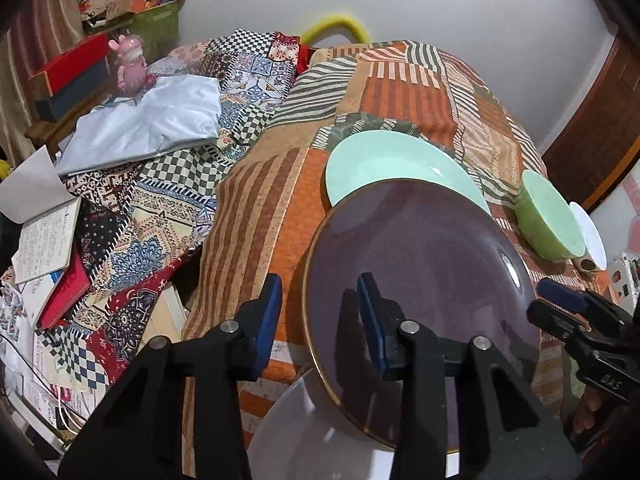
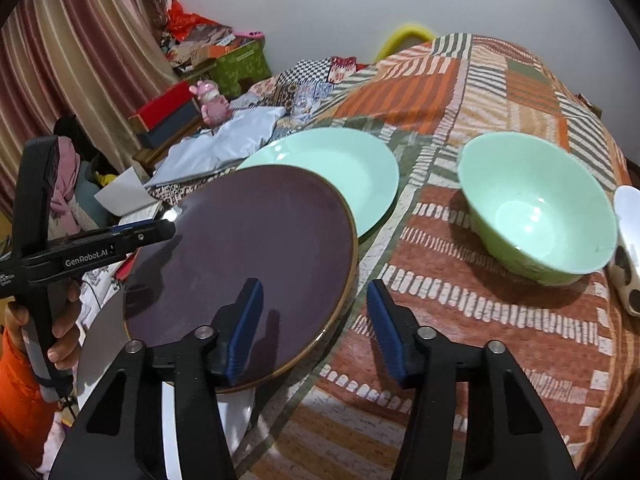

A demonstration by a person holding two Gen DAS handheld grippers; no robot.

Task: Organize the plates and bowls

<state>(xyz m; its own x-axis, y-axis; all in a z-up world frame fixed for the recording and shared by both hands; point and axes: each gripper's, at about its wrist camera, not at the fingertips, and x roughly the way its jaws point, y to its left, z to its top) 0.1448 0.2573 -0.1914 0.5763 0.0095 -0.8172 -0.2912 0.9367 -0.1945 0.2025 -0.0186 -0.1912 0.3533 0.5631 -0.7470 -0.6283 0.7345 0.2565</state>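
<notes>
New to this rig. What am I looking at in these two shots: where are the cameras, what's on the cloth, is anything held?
There is no robot: a person holds a tool with two-finger tongs in each hand. Each tool has a fisheye camera looking along its fingers, so one picture is from the left tool and the other from the right.

On the patterned cloth are a mint plate, a green bowl and a purple plate lying partly over a white plate.

The left tongs straddle the purple plate's left rim and the right tongs its right rim. Both look open, with nothing visibly pinched yet.
</notes>
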